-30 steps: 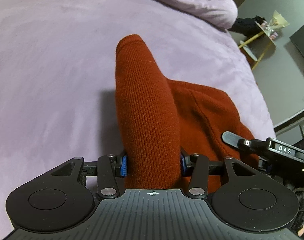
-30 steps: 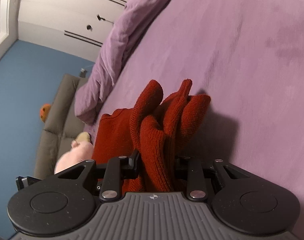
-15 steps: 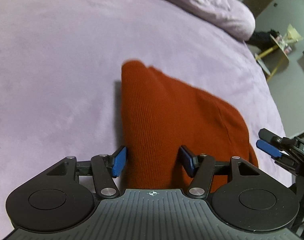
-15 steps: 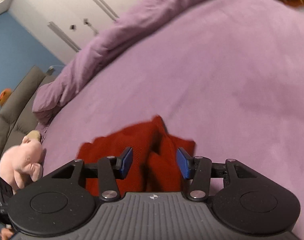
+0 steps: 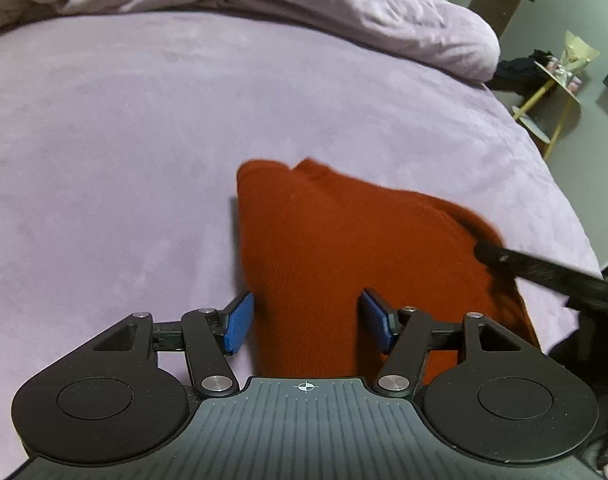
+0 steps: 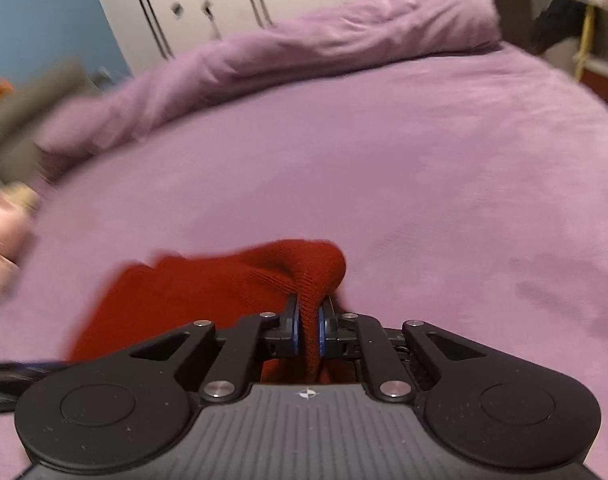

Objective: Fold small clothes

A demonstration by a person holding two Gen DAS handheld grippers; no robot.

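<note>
Right hand-held gripper [image 6: 308,330] (tilted downward) pinches red knit garment [image 6: 207,296].

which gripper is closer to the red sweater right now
Right. The right gripper is shut on a fold of the red sweater; the left gripper is open, its pads straddling the sweater without pressing.

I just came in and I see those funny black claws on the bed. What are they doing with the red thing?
A person is folding a rust-red knitted garment on a bed with a purple cover, using two hand-held grippers. The right gripper is pinched shut on a fold of the knit. The left gripper has just been opening; its blue pads stand apart on either side of the cloth, not squeezing it.
</note>
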